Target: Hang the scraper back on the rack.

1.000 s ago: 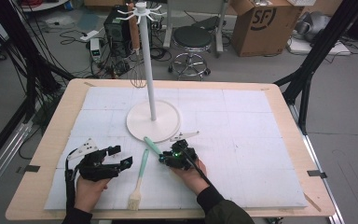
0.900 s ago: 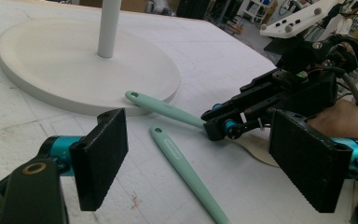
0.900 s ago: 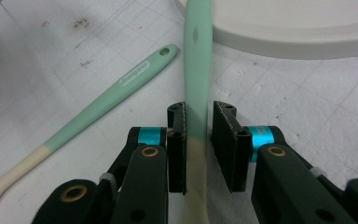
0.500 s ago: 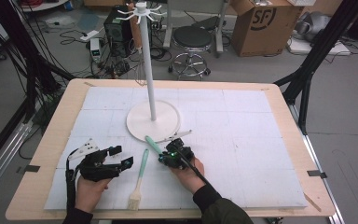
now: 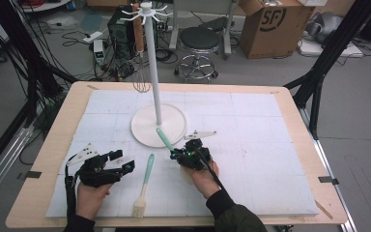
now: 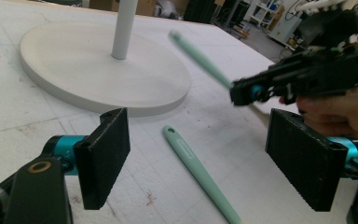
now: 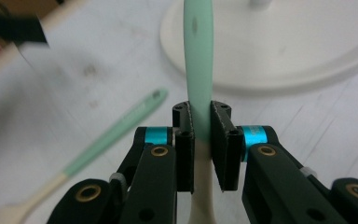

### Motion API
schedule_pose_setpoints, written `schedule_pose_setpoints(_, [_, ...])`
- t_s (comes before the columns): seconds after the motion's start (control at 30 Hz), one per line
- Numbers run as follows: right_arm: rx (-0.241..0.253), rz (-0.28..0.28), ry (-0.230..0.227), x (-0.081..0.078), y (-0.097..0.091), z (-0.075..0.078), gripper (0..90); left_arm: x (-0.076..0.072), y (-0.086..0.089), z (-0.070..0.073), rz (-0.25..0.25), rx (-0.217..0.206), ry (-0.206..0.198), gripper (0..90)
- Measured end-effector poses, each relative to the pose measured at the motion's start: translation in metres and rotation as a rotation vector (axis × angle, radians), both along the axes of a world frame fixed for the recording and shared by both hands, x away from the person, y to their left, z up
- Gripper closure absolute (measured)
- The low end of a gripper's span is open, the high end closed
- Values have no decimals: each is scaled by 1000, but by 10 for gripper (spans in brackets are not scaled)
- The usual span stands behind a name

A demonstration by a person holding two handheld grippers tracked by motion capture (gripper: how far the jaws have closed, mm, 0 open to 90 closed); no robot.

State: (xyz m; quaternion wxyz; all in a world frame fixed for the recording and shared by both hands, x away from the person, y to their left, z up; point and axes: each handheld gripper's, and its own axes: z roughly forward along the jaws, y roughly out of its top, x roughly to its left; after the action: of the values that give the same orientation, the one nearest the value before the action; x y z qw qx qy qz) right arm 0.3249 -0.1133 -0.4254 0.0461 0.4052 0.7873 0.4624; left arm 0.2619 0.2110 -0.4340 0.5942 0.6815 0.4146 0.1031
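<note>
My right gripper [image 5: 176,154] is shut on a utensil with a mint-green handle [image 5: 163,139], held just off the mat. Its jaws have just been closing on that handle. The handle [image 7: 199,56] sticks out past the pads toward the white stand base [image 5: 147,130]; a cream part runs back under the jaws. A second utensil, a mint-handled brush [image 5: 145,181], lies flat on the mat between the two hands. My left gripper [image 5: 123,160] rests at the left, open, with nothing pressed between its pads [image 6: 105,154]. The brush handle [image 6: 191,163] lies on the mat beyond them.
A tall white pole [image 5: 152,72] rises from the round base and carries hooks at its top. A whisk [image 5: 141,82] hangs from one of them. The white mat [image 5: 261,145] covers the wooden table. Stool, boxes and cables stand on the floor beyond.
My right gripper has risen a little with the mint handle, whose tip now points up toward the stand base. The left gripper and the brush on the mat have stayed put.
</note>
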Motion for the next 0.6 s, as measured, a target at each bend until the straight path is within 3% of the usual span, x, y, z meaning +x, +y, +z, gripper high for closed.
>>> schedule_pose_setpoints(0.13, [134, -12, -82, 0, -13, 14, 814, 0, -1, 0, -7, -4, 9, 232])
schedule_pose_setpoints(0.27, [210, -22, -134, 2, -23, 24, 815, -1, -3, 0, -4, 3, 10, 231])
schedule_pose_setpoints(0.47, [288, -55, -173, 6, -36, 37, 815, -2, -1, 1, -18, -15, -2, 220])
schedule_pose_setpoints(0.6, [327, -47, -210, 7, -39, 50, 816, -2, 1, 1, -27, -22, -20, 214])
